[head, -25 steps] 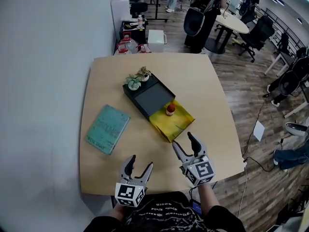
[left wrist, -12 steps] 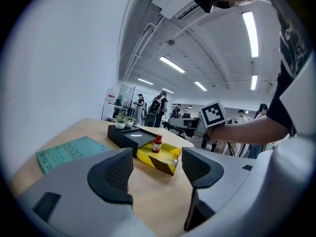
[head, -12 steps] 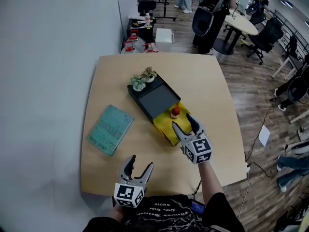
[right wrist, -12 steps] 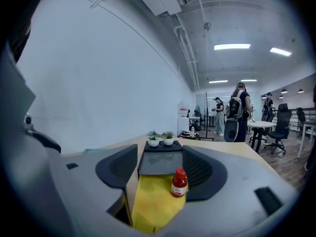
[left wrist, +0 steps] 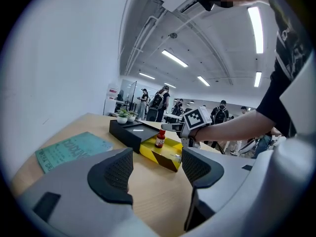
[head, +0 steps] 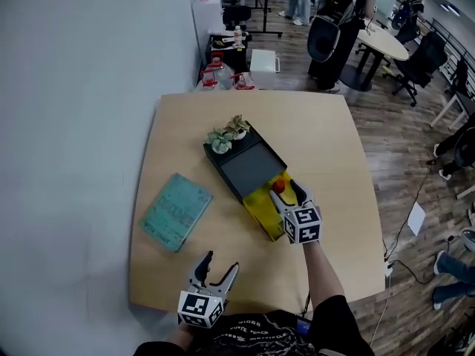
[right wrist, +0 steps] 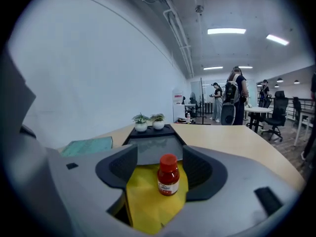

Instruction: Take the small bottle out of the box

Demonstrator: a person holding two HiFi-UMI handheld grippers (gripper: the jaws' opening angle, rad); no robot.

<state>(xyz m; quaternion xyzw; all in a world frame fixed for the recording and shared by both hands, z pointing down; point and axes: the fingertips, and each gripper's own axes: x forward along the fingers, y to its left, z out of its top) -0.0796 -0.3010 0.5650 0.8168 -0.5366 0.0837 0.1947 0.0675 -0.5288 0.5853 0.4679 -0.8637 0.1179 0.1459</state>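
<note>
On my right gripper [head: 288, 191] the jaws stand spread either side of the small bottle [right wrist: 168, 175] in the box [right wrist: 148, 201]. My left gripper [left wrist: 157, 168] gapes empty above the table [head: 326, 139].

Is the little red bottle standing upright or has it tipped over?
Upright. The small bottle stands cap-up in the yellow box, between the open jaws of the right gripper, a gap on each side.

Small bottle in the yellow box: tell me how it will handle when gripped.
The small bottle stands upright and narrow, so a sideways nudge would probably tip it. Its round body may roll if it falls. Being small, it is likely light between the fingers.
</note>
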